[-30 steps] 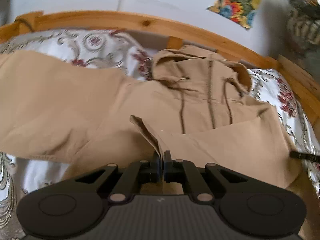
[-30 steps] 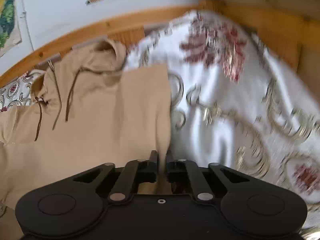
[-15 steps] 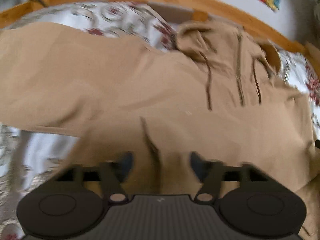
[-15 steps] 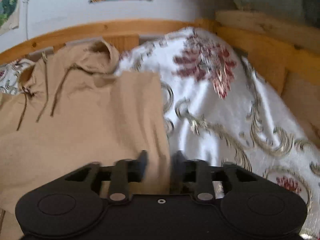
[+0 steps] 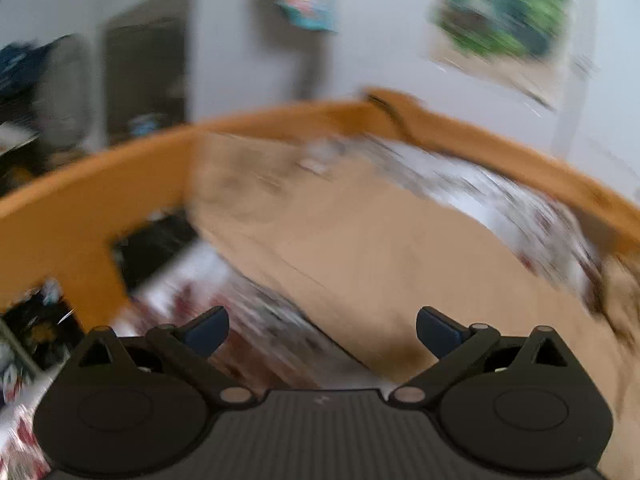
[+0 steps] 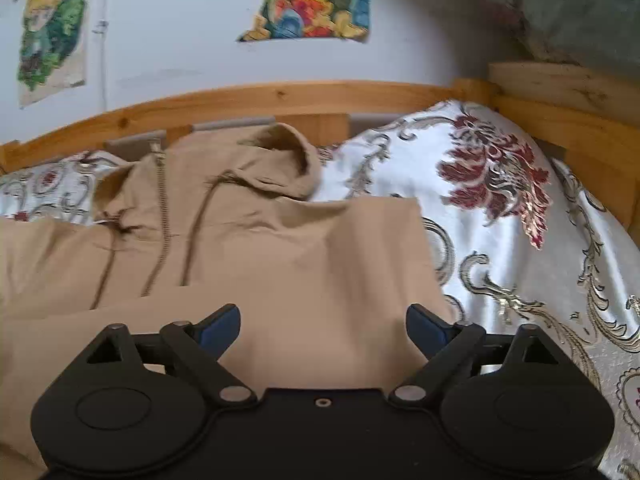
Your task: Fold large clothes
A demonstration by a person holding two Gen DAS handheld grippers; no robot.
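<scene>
A large tan hooded jacket [image 6: 280,248] with a zip and drawstrings lies spread on the bed, hood toward the wooden headboard. Its right side is folded over the front. My right gripper [image 6: 322,330] hovers over that folded edge, jaws opening wide, the cloth below them and not pinched. In the blurred left wrist view, one long tan sleeve [image 5: 360,248] stretches across the bedspread. My left gripper [image 5: 322,332] is above the sleeve's near edge, jaws opening wide, with nothing between the fingertips.
A white bedspread [image 6: 520,240] with red flowers and gold scrolls covers the bed. A wooden bed frame [image 6: 260,100] runs along the wall and down the right side [image 6: 580,128]. In the left wrist view the frame rail [image 5: 80,208] bends round the bed's corner, dark clutter beyond it.
Both grippers were shut on tan cloth and have let it go and opened wide. My left gripper swung left toward the spread sleeve and the bed's corner. My right gripper drew back slightly.
</scene>
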